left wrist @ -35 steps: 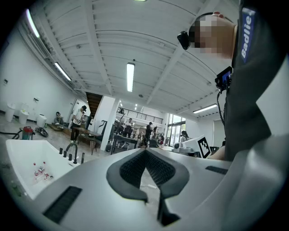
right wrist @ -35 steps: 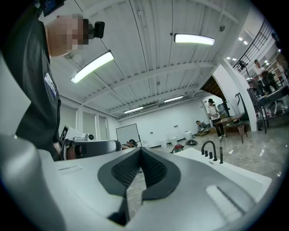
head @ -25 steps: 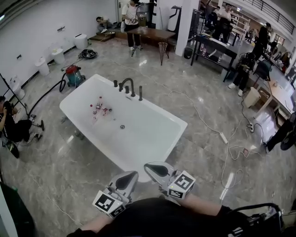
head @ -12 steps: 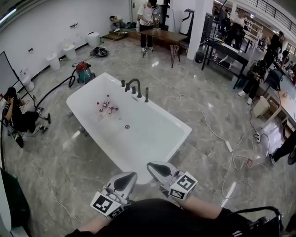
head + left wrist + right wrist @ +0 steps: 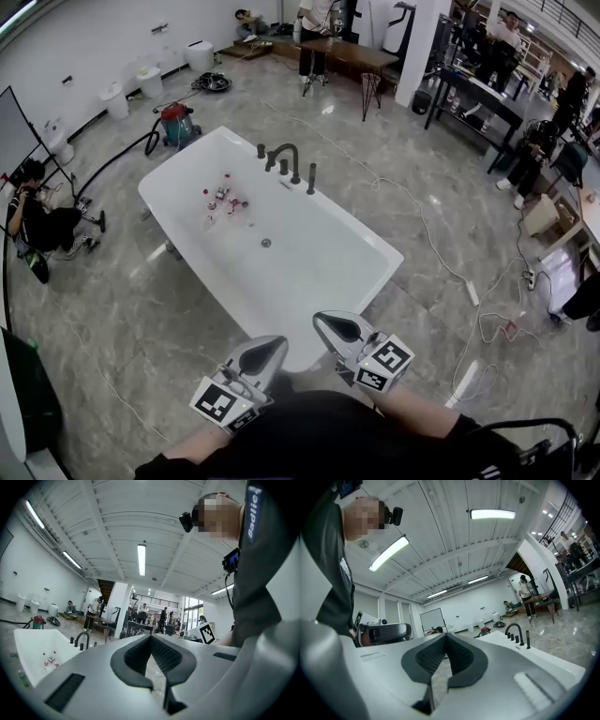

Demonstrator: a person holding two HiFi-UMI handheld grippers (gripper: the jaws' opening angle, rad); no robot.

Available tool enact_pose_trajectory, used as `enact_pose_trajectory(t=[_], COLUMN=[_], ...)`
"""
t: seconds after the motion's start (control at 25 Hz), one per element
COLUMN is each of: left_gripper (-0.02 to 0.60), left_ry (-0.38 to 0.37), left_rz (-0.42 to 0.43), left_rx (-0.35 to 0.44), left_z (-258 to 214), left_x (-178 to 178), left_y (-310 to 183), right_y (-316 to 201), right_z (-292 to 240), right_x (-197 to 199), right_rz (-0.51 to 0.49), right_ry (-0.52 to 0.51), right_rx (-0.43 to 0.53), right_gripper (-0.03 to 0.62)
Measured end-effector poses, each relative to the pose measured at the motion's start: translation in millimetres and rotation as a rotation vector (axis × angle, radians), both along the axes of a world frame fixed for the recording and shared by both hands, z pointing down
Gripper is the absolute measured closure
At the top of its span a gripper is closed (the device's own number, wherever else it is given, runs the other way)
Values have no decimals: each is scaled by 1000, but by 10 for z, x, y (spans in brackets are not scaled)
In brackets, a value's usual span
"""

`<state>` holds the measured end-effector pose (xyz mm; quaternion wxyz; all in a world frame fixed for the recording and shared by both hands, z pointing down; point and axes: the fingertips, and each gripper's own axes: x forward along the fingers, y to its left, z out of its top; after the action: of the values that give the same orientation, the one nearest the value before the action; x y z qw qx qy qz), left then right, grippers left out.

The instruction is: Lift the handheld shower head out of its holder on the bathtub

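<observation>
Left gripper [image 5: 271,345] and right gripper [image 5: 325,322], jaws together, hang before white bathtub [image 5: 309,272].

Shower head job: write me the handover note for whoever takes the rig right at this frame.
Left gripper: shut, empty, held low by the near end of the bathtub.
Right gripper: shut, empty, beside the left one.
Shower head: upright in its holder on the bathtub rim, next to the tap, well away from both grippers.
Done: nothing yet.
Left: move closer, open one gripper, grip the shower head, lift it out of the holder.
</observation>
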<state>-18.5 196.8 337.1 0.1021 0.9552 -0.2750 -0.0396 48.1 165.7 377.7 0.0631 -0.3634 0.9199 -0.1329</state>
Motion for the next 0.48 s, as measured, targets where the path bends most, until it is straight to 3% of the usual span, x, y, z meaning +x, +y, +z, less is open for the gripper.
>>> enact_pose_trajectory(t=[0.12, 0.28, 0.48], left_gripper=[577, 577, 577], left_ry=[0, 57, 37], left_rz=[28, 60, 113], left_rx=[-11, 21, -13], left_z=[84, 28, 196], left_x=[-91, -204, -392], left_y=[-500, -1217, -1951], right_y=[-458, -1136, -1956], right_z=[54, 107, 163], right_x=[-7, -114, -276], right_rz=[36, 81, 133], right_ry=[24, 39, 63], right_rx=[-7, -20, -22], right_gripper=[591, 591, 591])
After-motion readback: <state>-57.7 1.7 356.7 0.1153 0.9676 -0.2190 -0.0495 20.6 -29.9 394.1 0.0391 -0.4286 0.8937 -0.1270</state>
